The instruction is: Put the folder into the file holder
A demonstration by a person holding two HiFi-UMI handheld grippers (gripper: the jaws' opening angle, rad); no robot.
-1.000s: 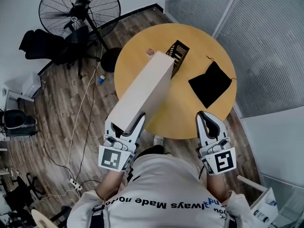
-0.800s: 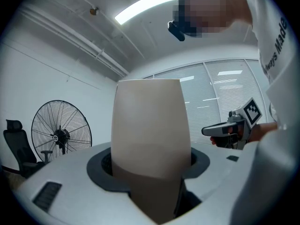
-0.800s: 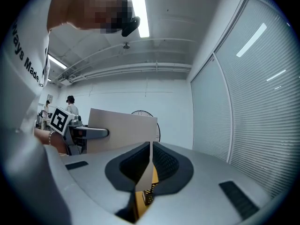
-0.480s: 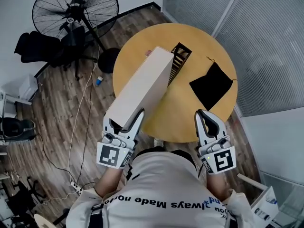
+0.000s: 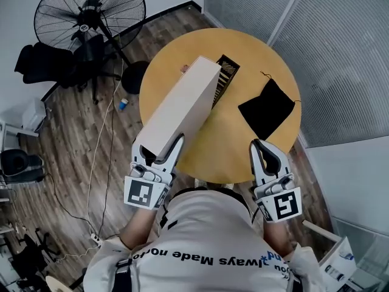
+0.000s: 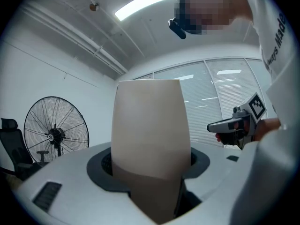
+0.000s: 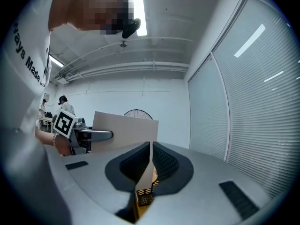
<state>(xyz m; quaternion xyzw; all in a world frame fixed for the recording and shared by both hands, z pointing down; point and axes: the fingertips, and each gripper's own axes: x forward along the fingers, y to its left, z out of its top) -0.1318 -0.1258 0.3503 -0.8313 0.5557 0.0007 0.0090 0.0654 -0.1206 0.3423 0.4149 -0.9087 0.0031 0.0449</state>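
As you have carried the folder forward over the last second, its far end has crept across the file holder. Earlier most of the black mesh showed clear of it; now only a narrow strip shows along the folder's 3 o'clock side. The holder sits at about 12 o'clock on the round table, and the folder reaches up to it from the 7 o'clock edge. It is off the table, carried by its near end.

Your left claw stays clenched on that near end, jaws spread wide across the folder's thick body, and the grip looks unchanged. Your right claw has drifted along at the 5 o'clock edge with its jaws together and nothing in them. The black pouch at 3 o'clock lies untouched.

You seem to be lining up, not inserting yet. The folder hangs over the holder's 9 o'clock side rather than square above a slot, and whether it already touches the mesh can't be told from above. You probably still need a nudge toward 3 o'clock before lowering.
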